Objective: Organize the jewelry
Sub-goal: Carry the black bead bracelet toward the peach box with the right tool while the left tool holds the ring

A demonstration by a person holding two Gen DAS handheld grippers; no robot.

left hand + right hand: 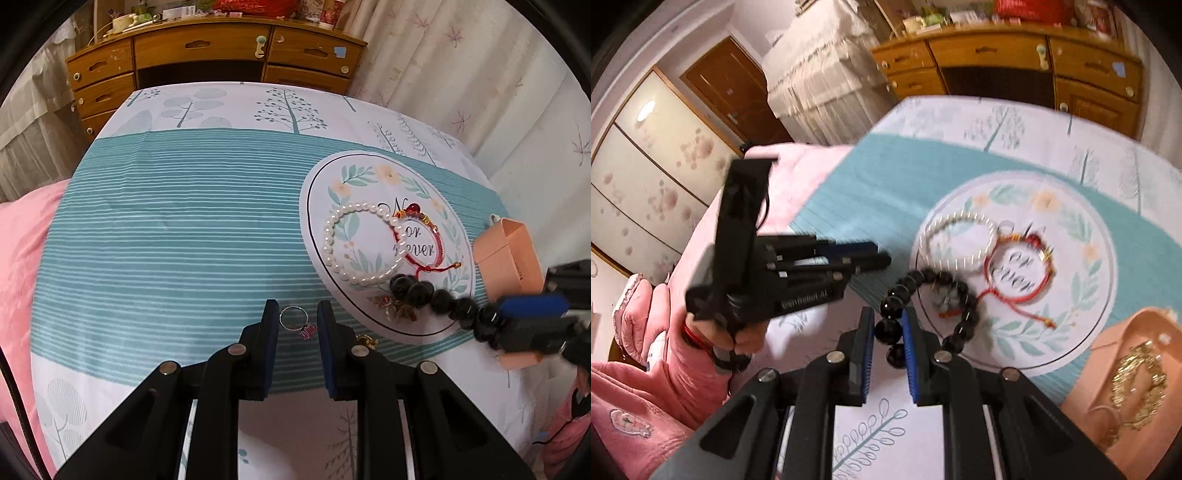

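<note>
Teal-striped bedding (pixel 177 229) printed with trees is seen covering the bed, with a wooden dresser (pixel 207 55) behind it. At the centre of the work, a black bead bracelet (pixel 886 326) is clamped between the pads of the right gripper (pixel 888 325), one bead pinched and the rest of the strand trailing onto the round floral tray (pixel 325 258). On that tray a pearl bracelet (pixel 332 236) and a red cord bracelet (pixel 424 258) are laid overlapping. Just off the tray's near edge, a silver ring with a pink stone (pixel 295 321) is framed between the narrowly parted fingers of the left gripper (pixel 297 317); whether the pads touch it cannot be told. A peach box (pixel 1123 369) holding gold jewelry (pixel 1137 387) is set beside the tray. A pink sleeve (pixel 665 369) is seen behind the left gripper.
</note>
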